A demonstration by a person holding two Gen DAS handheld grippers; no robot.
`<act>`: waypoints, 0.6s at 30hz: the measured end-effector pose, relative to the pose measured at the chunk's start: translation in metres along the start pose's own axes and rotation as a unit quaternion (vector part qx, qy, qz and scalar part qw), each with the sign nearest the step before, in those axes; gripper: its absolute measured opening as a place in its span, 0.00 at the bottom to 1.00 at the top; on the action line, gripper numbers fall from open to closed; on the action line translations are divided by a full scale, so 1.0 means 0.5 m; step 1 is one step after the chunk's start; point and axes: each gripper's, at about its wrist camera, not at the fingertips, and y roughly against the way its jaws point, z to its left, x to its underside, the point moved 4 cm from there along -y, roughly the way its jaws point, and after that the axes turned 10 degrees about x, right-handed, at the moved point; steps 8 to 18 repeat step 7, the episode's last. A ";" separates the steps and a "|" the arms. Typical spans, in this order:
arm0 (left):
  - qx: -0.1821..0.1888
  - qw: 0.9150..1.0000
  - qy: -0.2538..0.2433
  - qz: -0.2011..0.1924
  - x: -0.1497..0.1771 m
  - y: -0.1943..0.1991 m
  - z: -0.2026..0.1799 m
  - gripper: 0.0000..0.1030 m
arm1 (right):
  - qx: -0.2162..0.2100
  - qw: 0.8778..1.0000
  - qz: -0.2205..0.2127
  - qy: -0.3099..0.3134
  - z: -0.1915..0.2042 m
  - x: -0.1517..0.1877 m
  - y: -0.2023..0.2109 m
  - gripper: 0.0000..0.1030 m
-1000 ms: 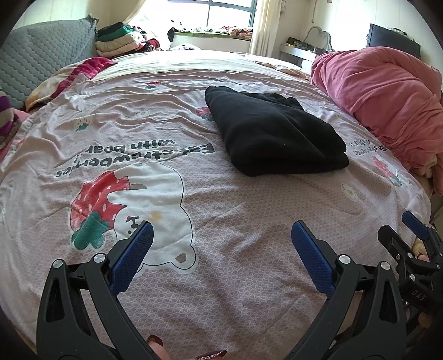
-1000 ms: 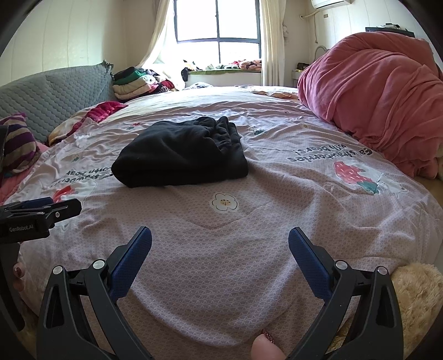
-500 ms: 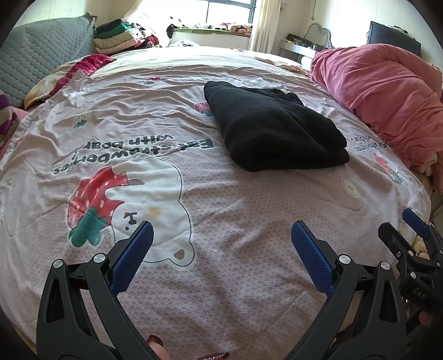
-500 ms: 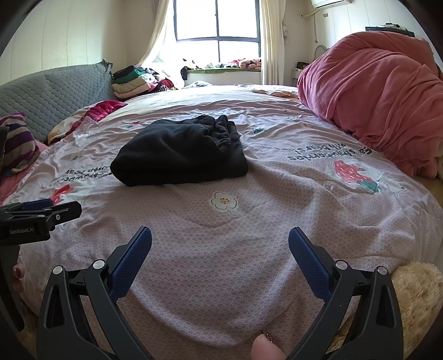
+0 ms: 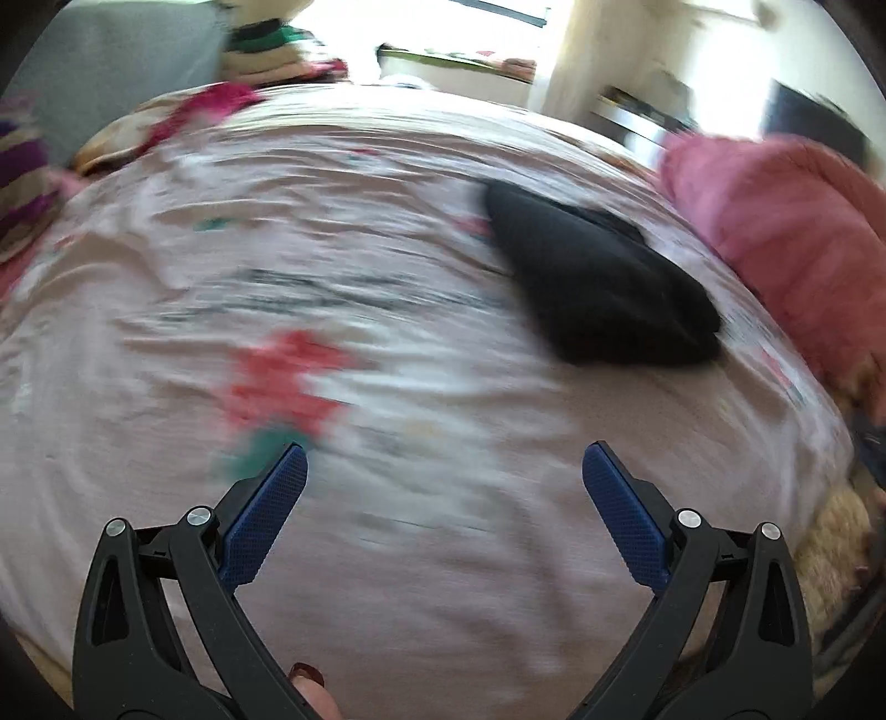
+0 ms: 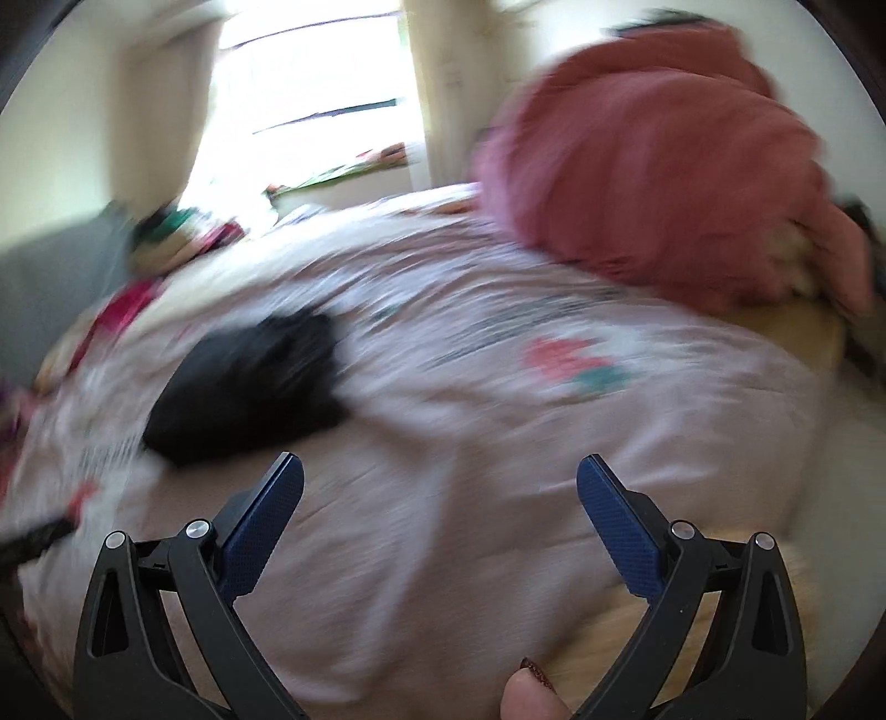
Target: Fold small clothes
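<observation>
A folded black garment [image 5: 598, 282] lies on the pink printed bedsheet [image 5: 387, 554], right of centre in the left wrist view. It also shows in the right wrist view [image 6: 249, 387], left of centre. My left gripper [image 5: 443, 476] is open and empty over the sheet, short of the garment. My right gripper [image 6: 440, 482] is open and empty, with the garment ahead to its left. Both views are blurred by motion.
A bundled pink-red duvet [image 5: 786, 232] lies on the bed's right side; it also shows in the right wrist view [image 6: 653, 183]. A grey headboard [image 5: 111, 72] and stacked clothes [image 5: 266, 50] are at the far left. The bed's edge drops off at right [image 6: 803, 343].
Both cameras swung fast and the views blurred. The left view turned left, so the garment sits further right. The right view turned right and tilted, so the garment sits further left. Both grippers stay open.
</observation>
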 end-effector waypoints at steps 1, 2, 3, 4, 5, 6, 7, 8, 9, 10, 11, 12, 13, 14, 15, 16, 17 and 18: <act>-0.021 1.000 0.014 -0.003 -0.013 0.009 0.043 0.91 | 0.029 0.999 0.002 -0.028 -0.059 -0.022 -0.009 0.95; -0.058 0.998 0.036 -0.007 -0.034 0.022 0.117 0.91 | 0.057 0.997 0.004 -0.055 -0.119 -0.038 -0.019 0.95; -0.085 0.995 0.053 -0.011 -0.047 0.033 0.173 0.91 | 0.086 0.993 0.003 -0.081 -0.178 -0.049 -0.029 0.95; -0.116 0.990 0.075 -0.011 -0.061 0.046 0.240 0.91 | 0.132 0.985 0.003 -0.107 -0.259 -0.060 -0.045 0.95; -0.138 0.986 0.092 -0.011 -0.071 0.055 0.290 0.91 | 0.178 0.976 0.007 -0.123 -0.326 -0.064 -0.058 0.95; -0.175 0.978 0.117 -0.012 -0.085 0.074 0.372 0.91 | 0.237 0.961 0.015 -0.143 -0.418 -0.063 -0.078 0.95; -0.209 0.969 0.134 -0.013 -0.096 0.090 0.439 0.91 | 0.282 0.947 0.024 -0.154 -0.491 -0.058 -0.094 0.95; -0.209 0.969 0.134 -0.013 -0.096 0.090 0.439 0.91 | 0.282 0.947 0.024 -0.154 -0.491 -0.058 -0.094 0.95; -0.209 0.969 0.134 -0.013 -0.096 0.090 0.439 0.91 | 0.282 0.947 0.024 -0.154 -0.491 -0.058 -0.094 0.95; -0.209 0.969 0.134 -0.013 -0.096 0.090 0.439 0.91 | 0.282 0.947 0.024 -0.154 -0.491 -0.058 -0.094 0.95; -0.209 0.969 0.134 -0.013 -0.096 0.090 0.439 0.91 | 0.282 0.947 0.024 -0.154 -0.491 -0.058 -0.094 0.95; -0.209 0.969 0.134 -0.013 -0.096 0.090 0.439 0.91 | 0.282 0.947 0.024 -0.154 -0.491 -0.058 -0.094 0.95; -0.209 0.969 0.134 -0.013 -0.096 0.090 0.439 0.91 | 0.282 0.947 0.024 -0.154 -0.491 -0.058 -0.094 0.95; -0.209 0.969 0.134 -0.013 -0.096 0.090 0.439 0.91 | 0.282 0.947 0.024 -0.154 -0.491 -0.058 -0.094 0.95; -0.209 0.969 0.134 -0.013 -0.096 0.090 0.439 0.91 | 0.282 0.947 0.024 -0.154 -0.491 -0.058 -0.094 0.95; -0.209 0.969 0.134 -0.013 -0.096 0.090 0.439 0.91 | 0.282 0.947 0.024 -0.154 -0.491 -0.058 -0.094 0.95; -0.209 0.969 0.134 -0.013 -0.096 0.090 0.439 0.91 | 0.282 0.947 0.024 -0.154 -0.491 -0.058 -0.094 0.95; -0.209 0.969 0.134 -0.013 -0.096 0.090 0.439 0.91 | 0.282 0.947 0.024 -0.154 -0.491 -0.058 -0.094 0.95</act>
